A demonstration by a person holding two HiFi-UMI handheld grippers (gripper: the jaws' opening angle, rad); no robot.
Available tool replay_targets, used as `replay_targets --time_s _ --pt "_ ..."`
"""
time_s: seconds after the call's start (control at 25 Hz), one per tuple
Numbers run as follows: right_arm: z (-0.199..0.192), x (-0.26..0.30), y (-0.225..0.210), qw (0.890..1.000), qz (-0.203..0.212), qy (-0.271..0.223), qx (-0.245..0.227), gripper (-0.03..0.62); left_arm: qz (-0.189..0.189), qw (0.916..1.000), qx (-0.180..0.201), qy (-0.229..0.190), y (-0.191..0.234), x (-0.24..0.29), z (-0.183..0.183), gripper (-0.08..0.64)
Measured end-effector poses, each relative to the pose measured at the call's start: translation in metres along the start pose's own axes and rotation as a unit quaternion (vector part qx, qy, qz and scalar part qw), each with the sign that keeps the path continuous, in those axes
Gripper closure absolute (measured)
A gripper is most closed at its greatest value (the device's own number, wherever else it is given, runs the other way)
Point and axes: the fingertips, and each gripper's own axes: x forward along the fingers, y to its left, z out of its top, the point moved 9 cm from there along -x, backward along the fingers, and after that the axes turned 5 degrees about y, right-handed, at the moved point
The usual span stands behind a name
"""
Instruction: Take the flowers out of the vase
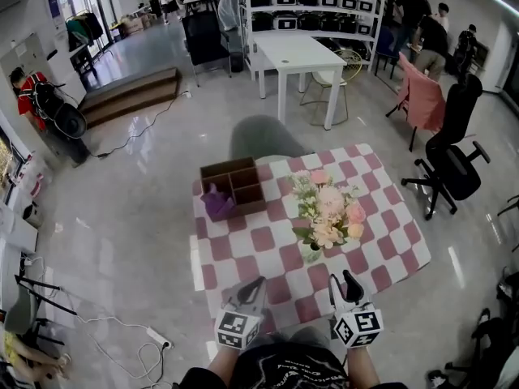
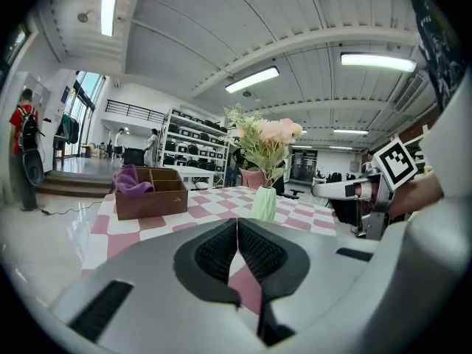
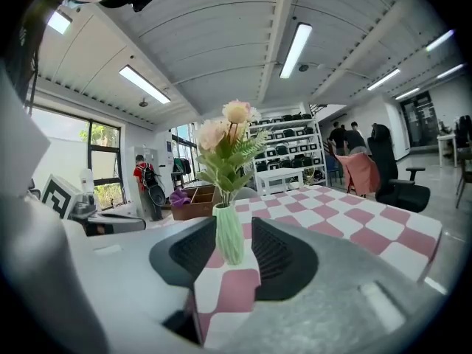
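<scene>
A bunch of pink and cream flowers point(image 1: 328, 209) stands upright in a pale green vase point(image 1: 310, 252) on the pink-and-white checked table point(image 1: 243, 250). Both grippers hover at the table's near edge, short of the vase. My left gripper point(image 1: 253, 286) is shut, its pads touching with nothing between them point(image 2: 237, 231); the vase point(image 2: 264, 203) stands ahead, slightly right. My right gripper point(image 1: 345, 280) is open point(image 3: 233, 251). In the right gripper view the vase point(image 3: 228, 234) and flowers point(image 3: 228, 139) line up with the gap between its jaws, farther along the table, untouched.
A wooden divided box point(image 1: 235, 186) holding a purple cloth point(image 1: 217, 205) sits at the table's far left corner. A black office chair point(image 1: 454, 164) stands to the right of the table. A white table point(image 1: 296, 55), shelves and several people are farther back.
</scene>
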Motion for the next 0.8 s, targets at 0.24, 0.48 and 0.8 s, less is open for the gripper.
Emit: replay_targets --time_s 0.24,0.48,0.8 --pt "0.013 0.023 -0.002 0.999 0.036 -0.011 0.005 0.385 0.001 1.0000 -0.001 0.005 0.003 0.004 0.000 0.548" --pt "0.029 0.047 -0.007 0.998 0.067 -0.007 -0.001 0.328 0.021 0.9997 -0.011 0.008 0.002 0.012 0.005 0.548" --pt "0.036 0.066 -0.020 0.995 0.095 0.013 -0.007 0.314 0.044 0.9986 -0.027 0.007 0.000 0.023 0.016 0.548"
